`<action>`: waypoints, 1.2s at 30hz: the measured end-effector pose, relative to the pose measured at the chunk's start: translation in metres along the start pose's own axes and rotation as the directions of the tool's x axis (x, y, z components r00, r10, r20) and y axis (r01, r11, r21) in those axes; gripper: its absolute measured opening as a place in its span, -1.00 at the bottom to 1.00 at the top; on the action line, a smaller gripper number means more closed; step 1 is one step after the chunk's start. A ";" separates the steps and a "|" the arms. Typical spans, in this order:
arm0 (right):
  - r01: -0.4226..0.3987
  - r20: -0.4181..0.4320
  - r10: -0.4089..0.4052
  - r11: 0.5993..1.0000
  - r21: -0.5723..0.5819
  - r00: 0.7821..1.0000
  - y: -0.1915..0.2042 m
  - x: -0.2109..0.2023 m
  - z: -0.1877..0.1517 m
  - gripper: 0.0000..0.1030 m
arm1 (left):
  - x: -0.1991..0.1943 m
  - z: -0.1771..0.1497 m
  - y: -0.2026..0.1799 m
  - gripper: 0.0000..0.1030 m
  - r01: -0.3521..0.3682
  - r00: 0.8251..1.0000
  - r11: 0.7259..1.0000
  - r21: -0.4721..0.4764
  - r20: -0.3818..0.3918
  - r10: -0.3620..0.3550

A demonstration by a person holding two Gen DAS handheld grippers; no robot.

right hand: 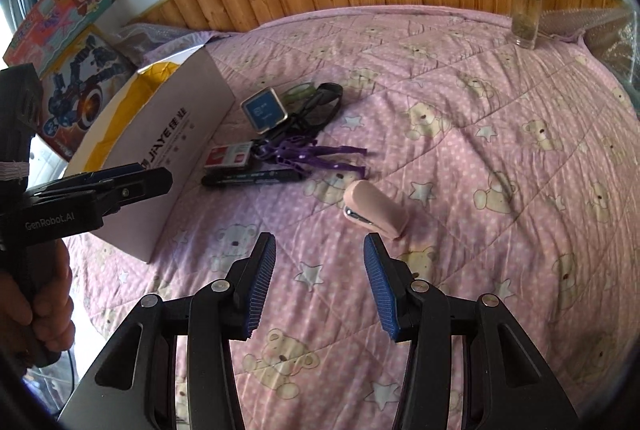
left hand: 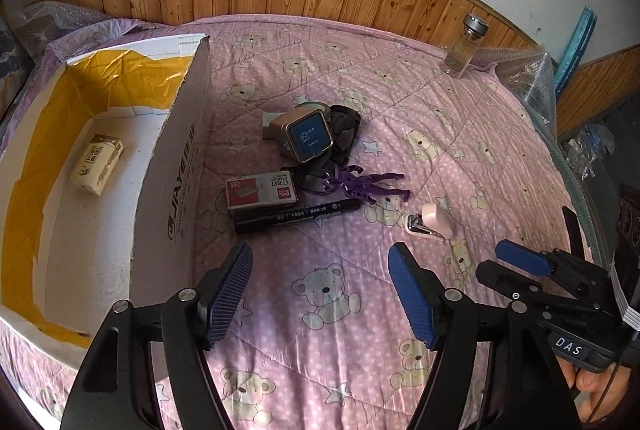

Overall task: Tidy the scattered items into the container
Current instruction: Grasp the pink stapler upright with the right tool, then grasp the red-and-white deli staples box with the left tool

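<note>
A white cardboard box lined with yellow stands on the left of the bed, and a tissue pack lies inside it. Beside the box lie a square tin, dark glasses, a staples box, a black marker, a purple strap and a pink stapler. My left gripper is open, hovering short of the marker. My right gripper is open, just short of the stapler.
A pink bear-print quilt covers the bed. A glass bottle stands at the far right by the wood panelling. Toy boxes sit beyond the cardboard box. Bubble wrap lies at the right edge.
</note>
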State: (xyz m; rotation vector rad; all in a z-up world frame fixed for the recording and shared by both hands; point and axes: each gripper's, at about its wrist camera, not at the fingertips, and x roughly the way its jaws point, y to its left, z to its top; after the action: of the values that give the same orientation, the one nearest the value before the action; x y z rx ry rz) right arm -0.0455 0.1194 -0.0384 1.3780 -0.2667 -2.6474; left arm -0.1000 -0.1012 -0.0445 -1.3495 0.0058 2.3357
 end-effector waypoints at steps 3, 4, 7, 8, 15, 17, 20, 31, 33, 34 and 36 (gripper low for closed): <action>0.026 -0.018 -0.027 0.999 -0.034 0.999 -0.010 0.016 0.005 -0.02 | 0.021 0.007 0.004 0.39 -0.029 0.999 0.999 -0.020 -0.019 0.029; 0.034 -0.024 -0.035 0.998 -0.049 0.999 -0.013 0.021 0.006 -0.01 | 0.028 0.010 0.005 0.39 -0.039 0.999 0.999 -0.025 -0.021 0.038; 0.057 -0.032 -0.061 0.993 -0.100 0.998 -0.020 0.036 0.011 0.01 | 0.050 0.017 0.013 0.39 -0.086 0.996 0.995 -0.048 -0.037 0.084; 0.063 -0.032 -0.067 0.991 -0.115 0.997 -0.023 0.040 0.012 0.02 | 0.057 0.020 0.016 0.39 -0.092 0.995 0.994 -0.054 -0.041 0.090; 0.055 -0.051 -0.066 0.979 -0.198 0.997 -0.034 0.070 0.017 0.05 | 0.105 0.032 0.022 0.39 -0.177 0.981 0.984 -0.031 -0.089 0.174; 0.036 -0.056 -0.049 0.977 -0.211 0.997 -0.037 0.078 0.018 0.05 | 0.117 0.033 0.026 0.39 -0.193 0.977 0.981 -0.033 -0.101 0.189; 0.002 -0.060 -0.015 0.978 -0.208 0.998 -0.040 0.089 0.017 0.05 | 0.126 0.033 0.023 0.46 -0.241 0.968 0.971 0.012 -0.074 0.241; -0.120 -0.054 0.119 0.992 -0.032 0.991 -0.065 0.098 0.015 -0.45 | 0.123 0.040 0.029 0.06 -0.228 0.974 0.974 0.016 -0.010 0.228; -0.134 -0.051 0.134 0.991 -0.008 0.990 -0.067 0.097 0.014 -0.46 | 0.121 0.040 0.026 -0.17 -0.199 0.980 0.980 0.021 -0.009 0.199; -0.131 -0.047 0.131 0.991 -0.003 0.990 -0.067 0.096 0.014 -0.46 | 0.122 0.039 0.023 -0.18 -0.198 0.980 0.980 0.031 -0.016 0.198; -0.126 -0.043 0.126 0.992 0.006 0.991 -0.070 0.093 0.011 -0.45 | 0.120 0.039 0.018 -0.12 -0.224 0.974 0.973 0.061 -0.011 0.226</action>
State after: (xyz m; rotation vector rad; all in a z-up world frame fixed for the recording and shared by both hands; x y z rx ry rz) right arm -0.1109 0.1692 -0.1218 1.3697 -0.3408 -2.5128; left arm -0.1900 -0.0648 -0.1268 -1.4039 0.2442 2.4864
